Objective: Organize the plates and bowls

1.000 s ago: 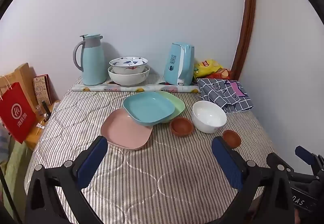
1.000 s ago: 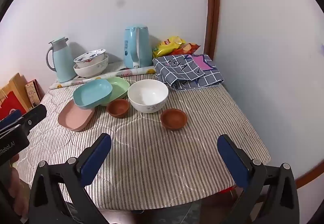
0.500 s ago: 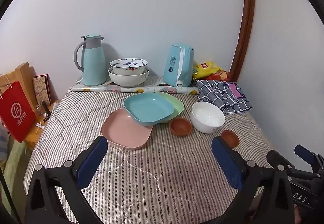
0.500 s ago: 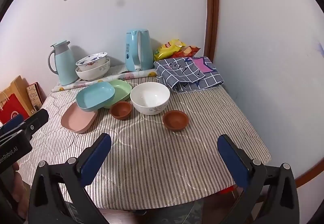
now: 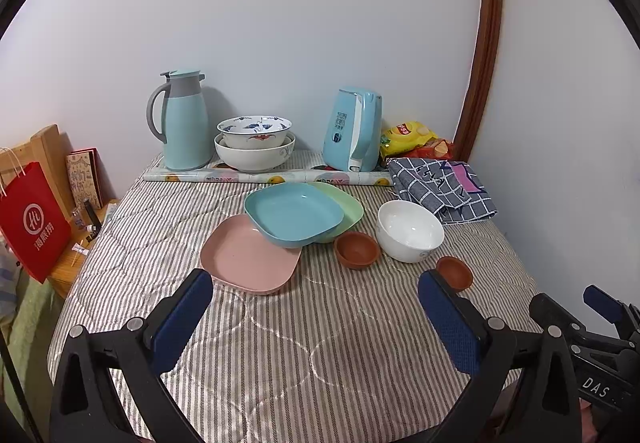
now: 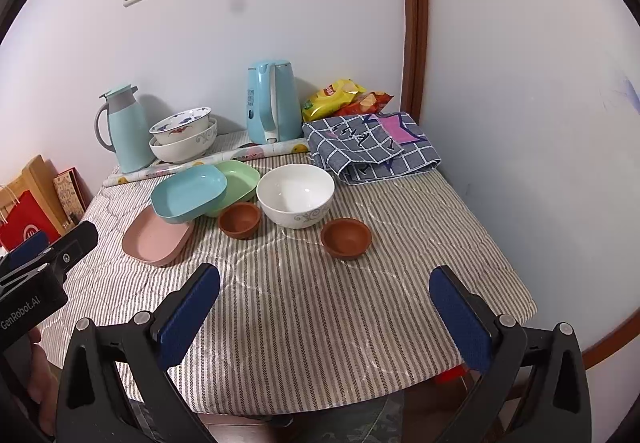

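Note:
A blue plate (image 5: pixel 294 213) (image 6: pixel 188 193) overlaps a pink plate (image 5: pixel 248 257) (image 6: pixel 154 237) and a green plate (image 5: pixel 346 205) (image 6: pixel 240 179) on the striped table. Beside them stand a white bowl (image 5: pixel 410 231) (image 6: pixel 296 195) and two small brown bowls (image 5: pixel 357 249) (image 5: pixel 454 272) (image 6: pixel 239 219) (image 6: pixel 346 237). Two nested patterned bowls (image 5: pixel 255 145) (image 6: pixel 183 135) sit at the back. My left gripper (image 5: pixel 316 307) is open over the near table, holding nothing. My right gripper (image 6: pixel 324 301) is open too, short of the dishes.
A blue thermos jug (image 5: pixel 182 119), a blue kettle (image 5: pixel 354 135), snack bags (image 5: pixel 414 137), a rolled mat (image 5: pixel 264 176) and a folded checked cloth (image 5: pixel 442 189) line the back and right. A red bag (image 5: pixel 32 219) stands left of the table. Walls close the back and right.
Both views have pulled back slightly, so the dishes look a little farther and higher. Nothing on the table has moved, and both grippers stay open.

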